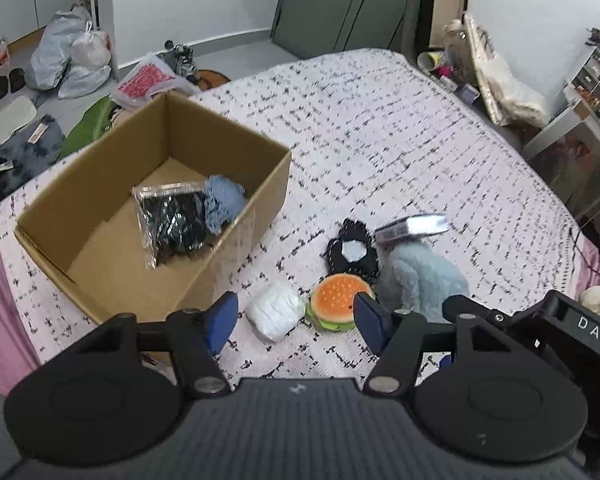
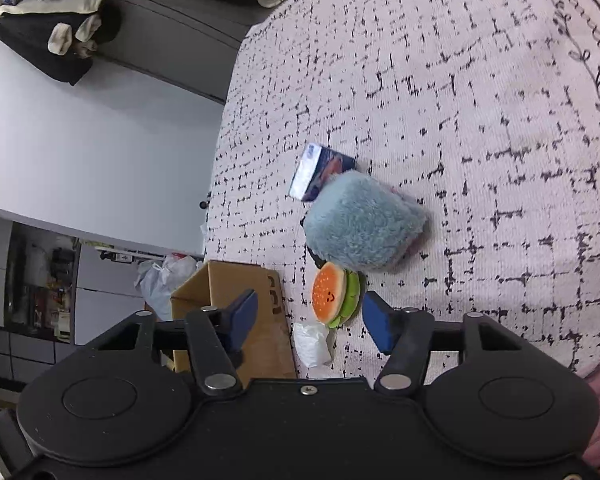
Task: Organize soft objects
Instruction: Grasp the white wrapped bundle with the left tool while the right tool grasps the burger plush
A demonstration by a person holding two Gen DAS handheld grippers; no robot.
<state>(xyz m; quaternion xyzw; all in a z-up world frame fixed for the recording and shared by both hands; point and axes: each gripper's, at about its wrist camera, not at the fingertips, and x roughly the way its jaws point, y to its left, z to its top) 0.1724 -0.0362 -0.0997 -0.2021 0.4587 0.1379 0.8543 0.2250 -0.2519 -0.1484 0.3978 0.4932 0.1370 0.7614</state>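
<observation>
Left gripper (image 1: 296,322): matte black body with two round black discs, black link arms pinned by silver round-head pivots, blue rectangular fingers (image 1: 221,320), and a small pale mark on its ribbed dark grey centre panel. Right gripper (image 2: 310,320): the same build, with blue fingers (image 2: 245,312) and one silver cross-head screw at centre top.

A bed (image 1: 400,128) covered with a white blanket marked by broken black grid lines carries everything. An open cardboard box (image 1: 228,248) sits on it. Near the box lie a white wad (image 1: 275,311), a burger toy (image 1: 340,300), a black patch (image 1: 352,254), a fluffy blue toy (image 2: 364,220) and a small packet (image 2: 320,170).
</observation>
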